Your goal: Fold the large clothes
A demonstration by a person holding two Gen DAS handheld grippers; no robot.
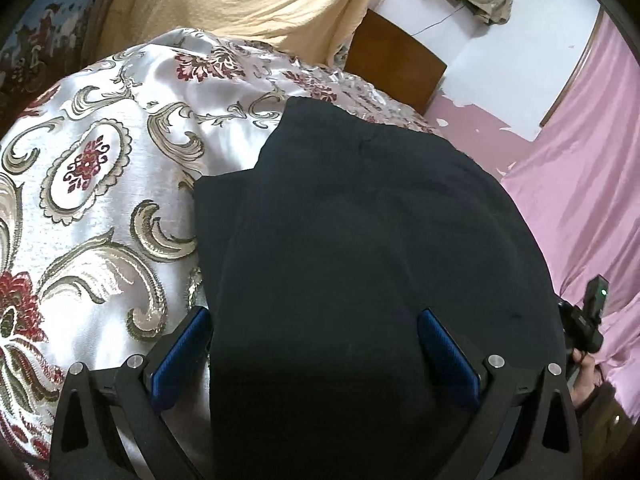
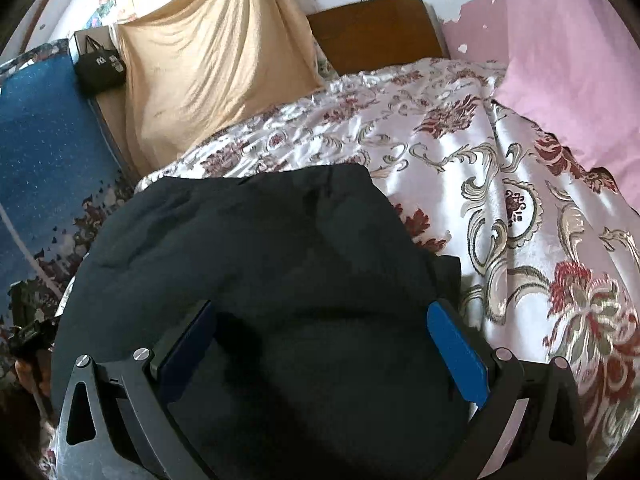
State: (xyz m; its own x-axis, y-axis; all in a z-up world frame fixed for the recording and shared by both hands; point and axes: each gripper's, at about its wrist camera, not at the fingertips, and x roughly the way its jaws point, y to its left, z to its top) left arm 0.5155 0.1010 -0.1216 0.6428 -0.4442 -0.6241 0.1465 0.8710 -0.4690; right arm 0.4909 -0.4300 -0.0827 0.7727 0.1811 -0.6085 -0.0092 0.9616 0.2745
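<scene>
I see the dark garment lying folded on the bed's floral bedspread. My left claw and right claw both gape wide above its near edge, the 2 gripping nothing.

Soft daylight fills the room, falling on the satin bedspread, where its folds throw white glare just beside the dark garment. That garment swallows the light: it reads as a near-black mass with little texture, and its near part, between the fingers of each hand-held gripper, sinks into deeper shadow. The blue pad on the bedspread's side gleams bright; the opposite pad stays dull. Both views bulge strongly, straight lines bending, with black vignette in the corners. Detail past the bedspread, at the pink curtain, looks soft and slightly smeared.
</scene>
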